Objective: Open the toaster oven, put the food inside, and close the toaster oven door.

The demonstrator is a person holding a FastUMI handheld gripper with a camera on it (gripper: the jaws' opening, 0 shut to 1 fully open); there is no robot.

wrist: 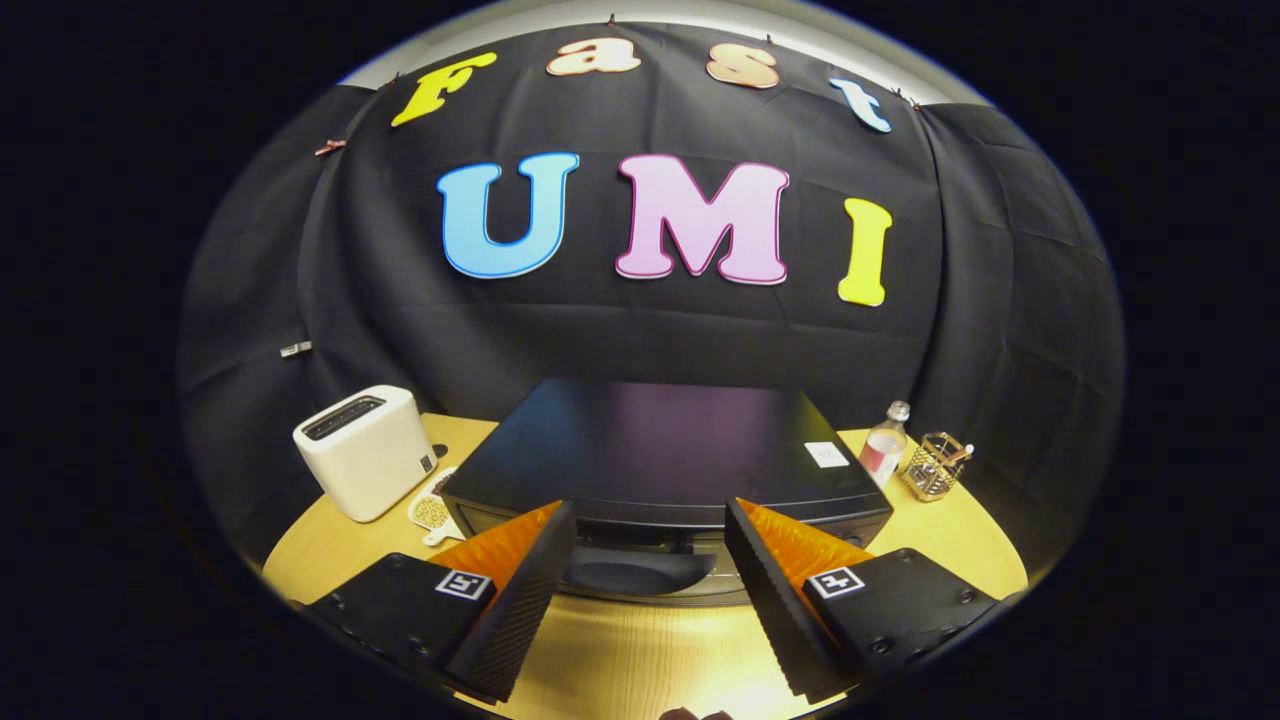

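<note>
Sitting in the middle of the wooden surface [620,650], the black toaster oven [660,455] has its door shut, the handle [635,570] just ahead of the tongs [650,530]. The tongs are spread wide and grip nothing. Left of the oven stands a white toaster [365,450] beside a small dish of food [432,512]; right of it, a bottle [884,445] and a wire holder [932,465].

White pop-up toaster [365,450] stands on wooden table [960,530] at nine o'clock. Small white dish [432,513] of beans lies just beside it. Clear bottle [886,444] and wire holder [936,466] stand close together at three o'clock.
</note>
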